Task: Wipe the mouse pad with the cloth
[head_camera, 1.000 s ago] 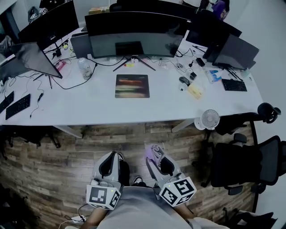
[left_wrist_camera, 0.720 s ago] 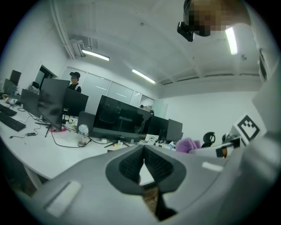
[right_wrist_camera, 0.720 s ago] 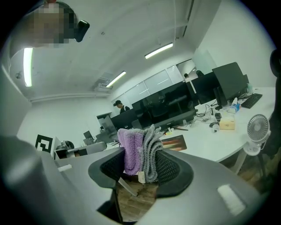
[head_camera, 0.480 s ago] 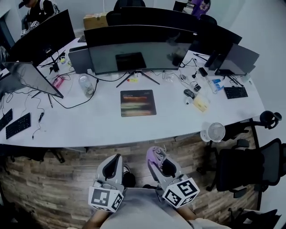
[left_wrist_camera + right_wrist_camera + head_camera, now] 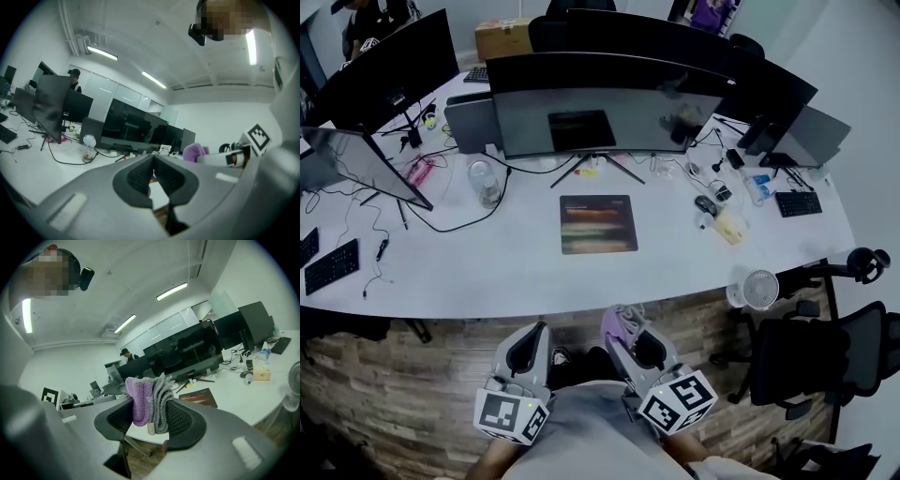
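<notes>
Held in right gripper [image 5: 151,414]: cloth [image 5: 149,402], folded in purple and grey layers, pinched between both pads with its upper part standing clear above the jaws. Jaws parted only by the thickness of the fold.

Left gripper [image 5: 153,161]: jaws brought together, nothing between the pads.

Location of mouse pad [image 5: 598,224]: flat on the white desk [image 5: 516,267], just in front of the foot of the wide monitor [image 5: 600,98], nothing resting on it.

Governing relation: pad straight ahead of the right gripper [image 5: 623,330] and well apart from it, beyond the near desk edge. Both grippers low and close to the body, short of the desk. Long axis of pad from side to side, roughly parallel to the monitor. Nearer in line: right gripper; left gripper [image 5: 530,337] offset to the pad's left.

Differences between views:
- Head view: full pad outline and the gap across the desk edge; cloth [image 5: 619,321] only a small tuft.
- Right gripper view: grip on cloth in detail; pad [image 5: 199,398] beyond the jaws, to the right.
- Left gripper view: cloth [image 5: 194,151] visible at right; pad probably masked by the jaws, not confirmable.
</notes>
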